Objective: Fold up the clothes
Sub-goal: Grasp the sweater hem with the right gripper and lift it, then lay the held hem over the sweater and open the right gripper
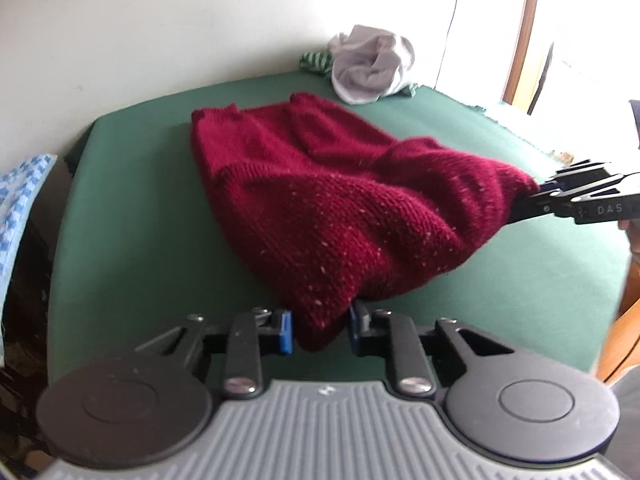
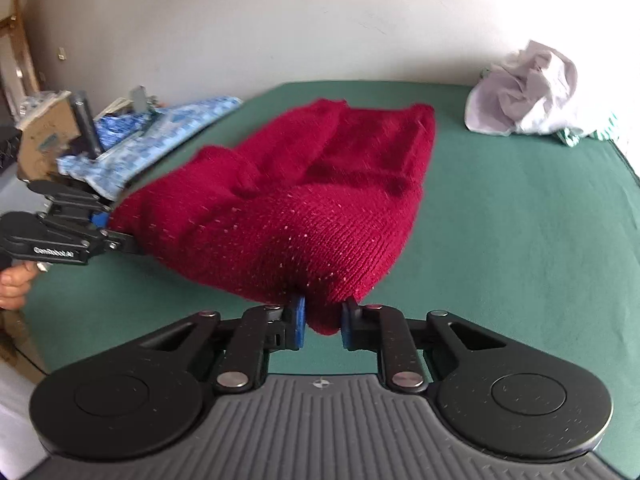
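Observation:
A dark red knitted sweater (image 1: 320, 196) lies partly folded on the green table (image 1: 132, 216), its near edge lifted. My left gripper (image 1: 322, 330) is shut on one near corner of it. My right gripper (image 2: 323, 324) is shut on the other near corner of the sweater (image 2: 296, 200). The right gripper also shows at the right edge of the left wrist view (image 1: 536, 196), pinching the cloth. The left gripper shows at the left of the right wrist view (image 2: 116, 232). The far part of the sweater rests on the table (image 2: 520, 220).
A crumpled white garment (image 1: 372, 66) lies over a green-striped cloth (image 1: 316, 60) at the table's far edge by the wall. A blue-and-white patterned cloth (image 2: 160, 128) and a cardboard box (image 2: 44, 132) sit beside the table. A window frame (image 1: 524, 28) stands at the right.

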